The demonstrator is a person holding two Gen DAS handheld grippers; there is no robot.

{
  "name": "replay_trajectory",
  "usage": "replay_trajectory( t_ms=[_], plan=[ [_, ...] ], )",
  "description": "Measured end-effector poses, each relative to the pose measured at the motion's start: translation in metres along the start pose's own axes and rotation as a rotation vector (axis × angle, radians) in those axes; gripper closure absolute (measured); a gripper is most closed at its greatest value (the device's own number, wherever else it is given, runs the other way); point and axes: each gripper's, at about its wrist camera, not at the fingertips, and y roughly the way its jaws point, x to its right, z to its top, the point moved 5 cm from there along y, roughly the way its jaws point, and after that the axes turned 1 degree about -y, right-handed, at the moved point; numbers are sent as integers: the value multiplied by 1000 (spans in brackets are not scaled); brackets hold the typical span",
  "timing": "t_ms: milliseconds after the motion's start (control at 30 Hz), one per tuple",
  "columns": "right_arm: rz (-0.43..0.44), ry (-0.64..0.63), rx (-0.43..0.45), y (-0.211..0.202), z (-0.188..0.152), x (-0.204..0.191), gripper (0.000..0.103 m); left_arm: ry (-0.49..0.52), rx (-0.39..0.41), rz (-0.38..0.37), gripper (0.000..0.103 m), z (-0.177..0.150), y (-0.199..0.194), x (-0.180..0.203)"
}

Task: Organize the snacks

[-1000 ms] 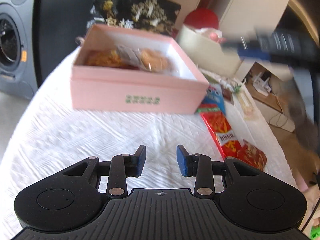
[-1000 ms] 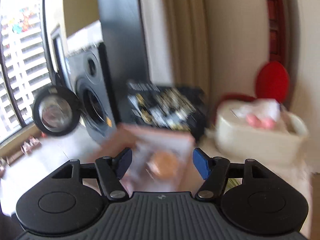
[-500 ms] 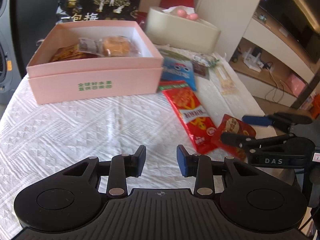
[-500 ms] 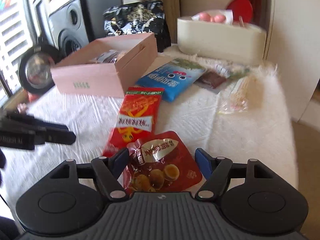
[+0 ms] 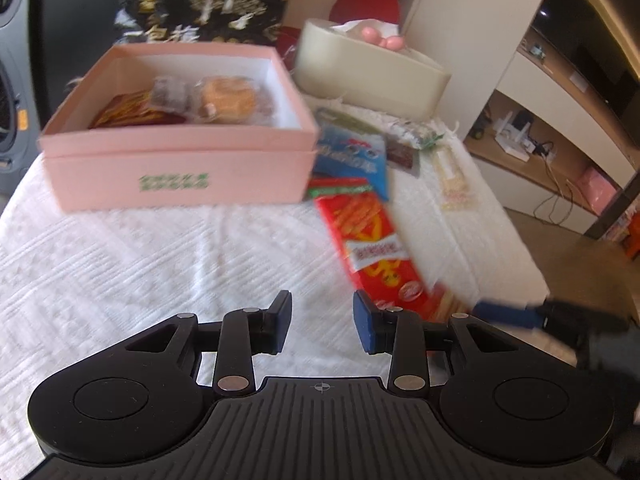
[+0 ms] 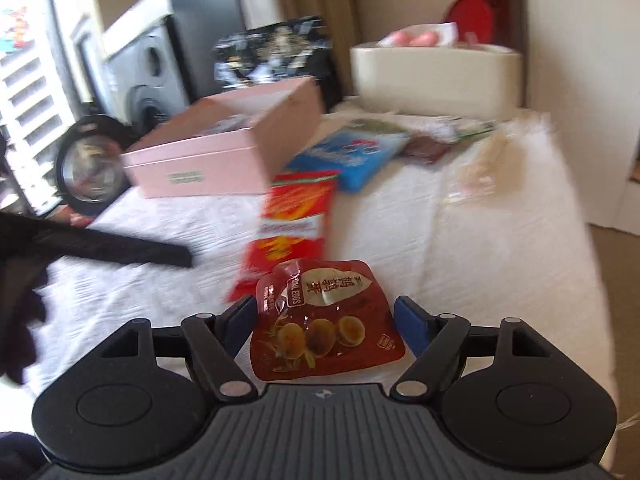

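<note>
On the white textured tablecloth (image 5: 120, 264), toward eleven o'clock from the left gripper (image 5: 322, 322), stands an open pink box (image 5: 180, 168) already holding a few wrapped snacks: a round golden pastry (image 5: 228, 98) and some red-and-gold packets (image 5: 128, 110) at its left end. That gripper hovers over bare cloth with its jaws moderately parted and nothing between them. At one o'clock from it lies a long red snack bag (image 5: 368, 248), its far end touching a blue snack bag (image 5: 352, 156) that rests just beside the box's right corner; a small dark brown packet (image 5: 402, 154) and a clear packet of pale sticks (image 5: 450, 178) lie farther to the right. Behind the box lean a black bag with gold print (image 5: 204, 8) and a cream tub (image 5: 368, 70). The right gripper (image 6: 325, 326) has its jaws spread wide on either side of a dark red packet of quail eggs (image 6: 324, 320) (the label is partly legible), which sits between the blue pads; whether either pad touches the packet I cannot tell. From this gripper the red bag (image 6: 294, 220) lies at twelve o'clock, the blue one (image 6: 352, 156) beyond it, and the pink box (image 6: 224, 156) at eleven.
</note>
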Motion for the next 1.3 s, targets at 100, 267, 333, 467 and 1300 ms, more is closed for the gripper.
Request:
replay_trajectory(
  t_ms=[100,267,333,467,1300],
  plan=[
    [-27,-47,17,-3,-5,-10,26,35,20,-16,65,11,12,21],
    [-104,-45,26,-5,-10,-5,26,236,17,88,65,17,49,61],
    [-138,-33,41,-9,-10,2,26,283,29,128,64,16,57,68],
    [-140,54,66,-14,-13,18,25,353,56,167,63,11,59,73],
    [-148,55,66,-11,-13,16,20,62,27,-47,63,26,55,34]
  ],
)
